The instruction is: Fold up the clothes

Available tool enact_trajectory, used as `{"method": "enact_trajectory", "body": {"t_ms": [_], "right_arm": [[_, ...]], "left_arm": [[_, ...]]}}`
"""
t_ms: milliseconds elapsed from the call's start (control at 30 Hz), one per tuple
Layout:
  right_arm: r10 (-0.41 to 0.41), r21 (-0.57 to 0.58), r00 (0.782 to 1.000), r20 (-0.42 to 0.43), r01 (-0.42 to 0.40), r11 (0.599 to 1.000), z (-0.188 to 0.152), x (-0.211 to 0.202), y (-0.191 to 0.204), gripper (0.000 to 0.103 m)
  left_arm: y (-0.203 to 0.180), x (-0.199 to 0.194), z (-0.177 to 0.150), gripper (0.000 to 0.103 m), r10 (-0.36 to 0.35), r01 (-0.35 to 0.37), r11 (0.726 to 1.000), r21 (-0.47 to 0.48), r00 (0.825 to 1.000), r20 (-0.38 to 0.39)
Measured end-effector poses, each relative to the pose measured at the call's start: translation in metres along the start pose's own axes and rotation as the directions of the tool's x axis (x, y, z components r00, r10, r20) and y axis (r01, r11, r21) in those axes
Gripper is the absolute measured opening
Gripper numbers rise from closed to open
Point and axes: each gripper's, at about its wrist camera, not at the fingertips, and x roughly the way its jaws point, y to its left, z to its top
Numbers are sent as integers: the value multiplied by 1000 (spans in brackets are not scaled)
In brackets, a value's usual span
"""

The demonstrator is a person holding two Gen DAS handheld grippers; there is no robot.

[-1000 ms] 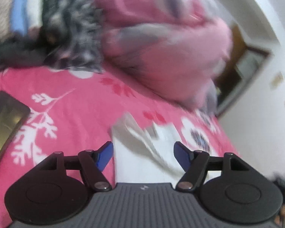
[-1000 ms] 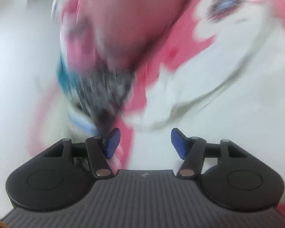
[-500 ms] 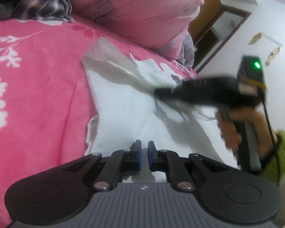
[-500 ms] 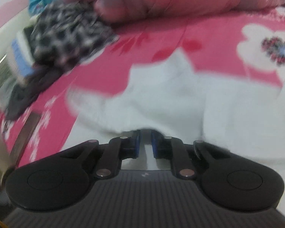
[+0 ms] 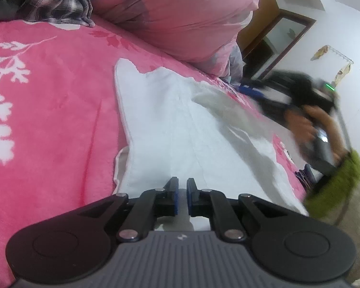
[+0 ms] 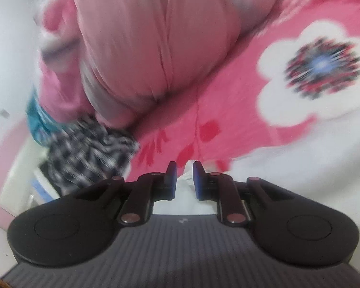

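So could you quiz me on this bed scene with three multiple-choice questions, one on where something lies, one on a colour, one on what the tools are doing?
1. Where does the white cloth garment lie?
A. on the pink flowered blanket
B. on a chair
C. on the floor

2. What colour are the pads on the left gripper fingers?
A. red
B. blue
C. yellow

3. What is between the right gripper fingers?
A. nothing
B. a plaid shirt
C. white cloth

Answers:
1 A, the garment is spread flat on the blanket.
2 B, blue pads show at the tips.
3 C, a bunch of white cloth sits between the fingers, which are opening slightly.
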Motion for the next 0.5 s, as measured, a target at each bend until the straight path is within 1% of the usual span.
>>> {"method": "enact_trajectory", "body": {"t_ms": [67,133,200,267,300,333,367,400,433,467,500], "right_arm": [[-35,-14,999,15,35,999,-1,-38,-16,16],[-83,-16,996,-34,82,996,-4,-57,-32,16],[-110,-9,991,-82,109,994,-7,-58,-47,16],[-109,22,989,-98,111,994,-3,-42,-65,16],[-118,42,989,-88,122,992,1,-35,-75,16],[-159,65,986,-54,162,985,7,-33,-85,16],[-200,89,979,-21,201,975,13,-31,-95,16],[-242,115,970,12,239,964,20,-29,-106,16],[-258,147,965,42,250,957,24,-33,-115,16],[-219,191,973,70,202,961,24,-50,-122,16],[-180,233,978,101,153,960,24,-67,-130,16]], "left_arm": [[-2,-1,1,13,5,-5,1000,9,1000,-1],[-5,-1,2,13,12,-12,1000,23,1000,-8],[-7,1,5,13,28,-27,999,27,999,-18],[-9,2,9,15,49,-49,998,26,998,-24],[-11,2,11,17,69,-68,997,24,997,-17],[-14,1,13,21,87,-87,996,20,996,-9],[-16,-1,15,28,101,-101,995,15,995,0],[-19,-4,17,32,112,-112,994,16,994,8],[-21,-7,19,39,123,-123,992,20,992,19],[-24,-11,20,45,131,-132,991,31,991,33],[-26,-15,22,47,136,-138,990,39,990,46]]}}
